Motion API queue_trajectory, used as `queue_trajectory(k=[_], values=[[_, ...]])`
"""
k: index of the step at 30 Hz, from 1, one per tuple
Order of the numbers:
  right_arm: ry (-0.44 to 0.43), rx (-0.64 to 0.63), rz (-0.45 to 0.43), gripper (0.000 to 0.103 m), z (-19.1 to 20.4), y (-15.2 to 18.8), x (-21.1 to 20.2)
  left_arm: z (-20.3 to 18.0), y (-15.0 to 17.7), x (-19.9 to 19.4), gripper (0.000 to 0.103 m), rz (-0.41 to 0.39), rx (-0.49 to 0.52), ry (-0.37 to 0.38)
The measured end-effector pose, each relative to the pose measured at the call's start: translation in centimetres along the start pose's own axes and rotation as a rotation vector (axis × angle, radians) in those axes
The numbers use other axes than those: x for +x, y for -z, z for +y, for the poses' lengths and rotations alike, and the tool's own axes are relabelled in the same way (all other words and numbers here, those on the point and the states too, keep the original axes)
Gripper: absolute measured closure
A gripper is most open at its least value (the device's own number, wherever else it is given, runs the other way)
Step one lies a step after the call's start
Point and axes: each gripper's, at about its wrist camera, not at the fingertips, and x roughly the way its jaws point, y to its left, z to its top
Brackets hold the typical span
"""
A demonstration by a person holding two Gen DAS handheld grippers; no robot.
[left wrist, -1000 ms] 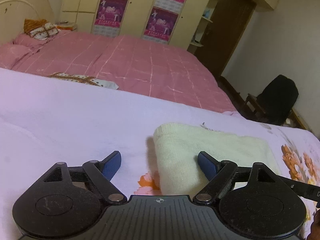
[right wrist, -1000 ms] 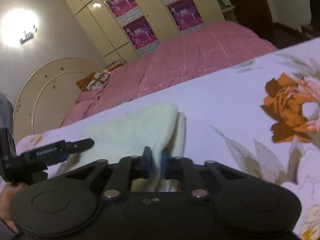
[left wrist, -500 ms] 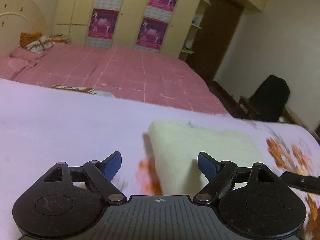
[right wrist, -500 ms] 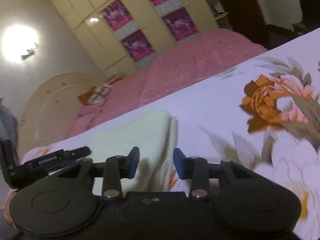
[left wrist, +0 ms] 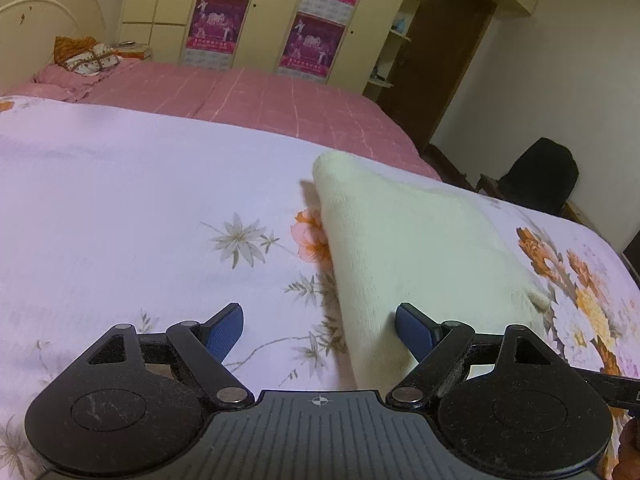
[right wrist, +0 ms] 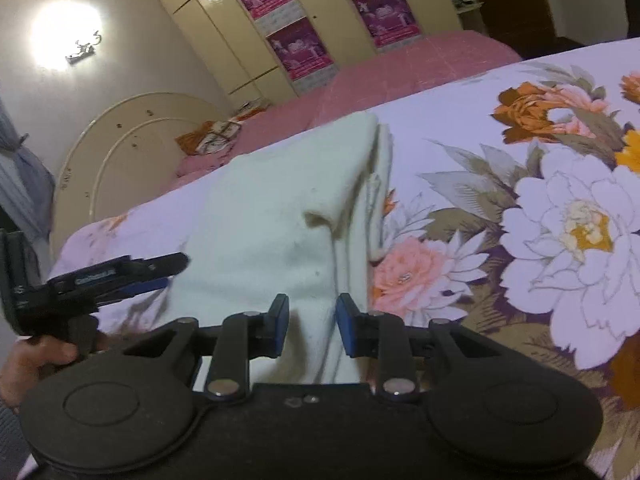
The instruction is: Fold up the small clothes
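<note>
A cream folded garment (left wrist: 420, 248) lies on the floral lilac bedsheet (left wrist: 120, 200), with a small corner sticking up at its right edge. My left gripper (left wrist: 318, 316) stands wide open just short of the garment's near left edge, nothing between its blue pads. In the right wrist view the same garment (right wrist: 280, 208) lies ahead. My right gripper (right wrist: 312, 308) hovers at its near edge, jaws narrowly apart and closing; the cloth shows below the gap, but the pads do not press on it. The left gripper (right wrist: 120, 276) and the hand holding it appear at left.
Beyond the sheet lies a pink checked bed (left wrist: 280, 100) with a patterned bundle (left wrist: 88, 56) at its head. A wardrobe with purple posters (left wrist: 312, 44) lines the back wall. At right are a dark door and a black chair (left wrist: 540, 176).
My right gripper let go of the garment's edge and its jaws came apart. Both grippers drew back toward the near side, so more of the garment and sheet shows.
</note>
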Motion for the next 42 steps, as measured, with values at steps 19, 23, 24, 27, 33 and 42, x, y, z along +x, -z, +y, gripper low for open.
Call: queue_trajectory(k=[19, 23, 24, 27, 33, 42], values=[[0.030, 0.042, 0.071, 0.095, -2.2, 0.6, -0.4, -3.8, 1.3, 1.1, 0.020, 0.047, 0.141, -0.022], [0.033, 0.035, 0.003, 0.079, -1.8, -0.8, -1.8, -3.2, -0.1, -0.7, 0.020, -0.009, 0.128, -0.004], [0.026, 0.029, -0.035, 0.078, -1.8, -1.2, -2.4, -3.0, -0.5, -1.1, 0.020, -0.031, 0.119, 0.002], [0.016, 0.048, -0.087, 0.078, -2.2, -2.6, -2.2, -2.8, -1.4, -0.4, 0.020, -0.034, 0.108, 0.010], [0.037, 0.028, -0.009, 0.094, -1.9, -4.8, 3.4, -1.7, -0.6, 1.9, 0.014, 0.023, 0.046, 0.017], [-0.037, 0.057, -0.055, 0.057, -3.1, -6.2, 0.9, -0.7, -2.0, 0.0, 0.015, -0.014, 0.009, 0.105]])
